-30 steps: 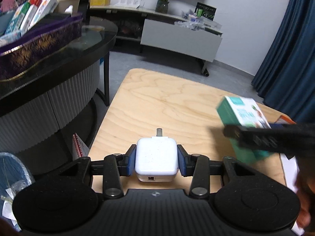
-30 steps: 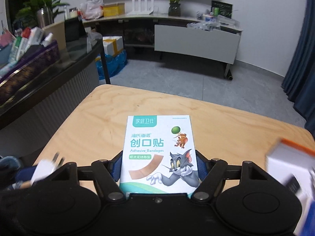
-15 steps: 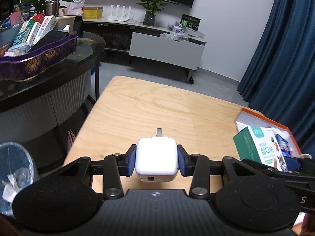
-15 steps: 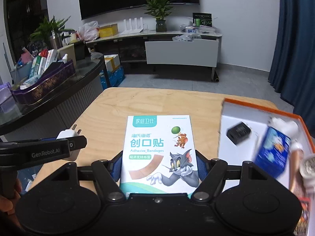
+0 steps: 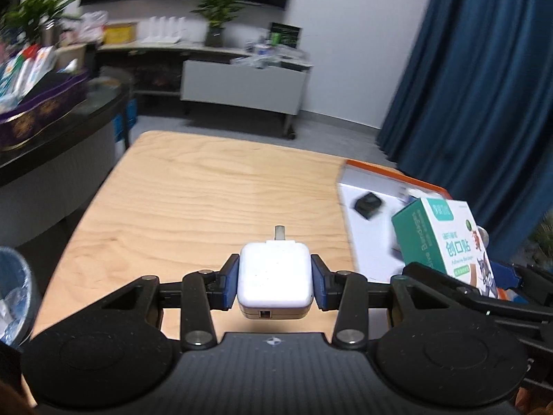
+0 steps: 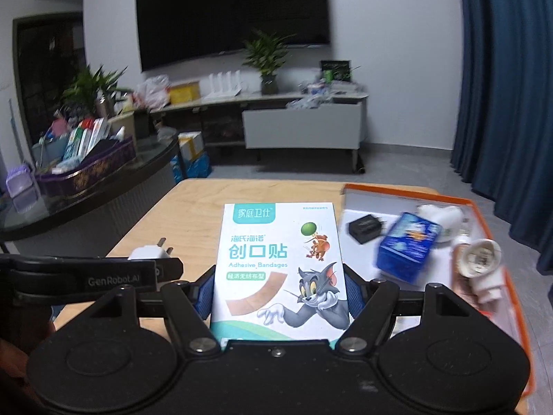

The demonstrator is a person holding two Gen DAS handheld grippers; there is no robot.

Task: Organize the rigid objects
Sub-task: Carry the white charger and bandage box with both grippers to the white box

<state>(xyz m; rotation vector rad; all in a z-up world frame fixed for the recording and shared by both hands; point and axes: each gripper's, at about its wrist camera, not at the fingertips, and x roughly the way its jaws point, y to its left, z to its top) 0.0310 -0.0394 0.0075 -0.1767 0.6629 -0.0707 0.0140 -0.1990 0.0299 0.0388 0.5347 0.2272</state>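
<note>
Between the blue pads of the left gripper (image 5: 275, 282) sits a white charger (image 5: 275, 278), clamped at its sides, prongs pointing away, held clear above the wooden table (image 5: 207, 190). Right gripper (image 6: 278, 288) holds a box of bandages (image 6: 278, 266) by its long edges, jaws set wide to fit it. Orange-rimmed tray (image 6: 497, 238) lies to the right on the table, already holding a black adapter (image 6: 364, 229), a blue box (image 6: 408, 247) and white items. Judgement: both loads are bound for the tray. Carry level, lower each into a bare patch, let go only once it rests.
</note>
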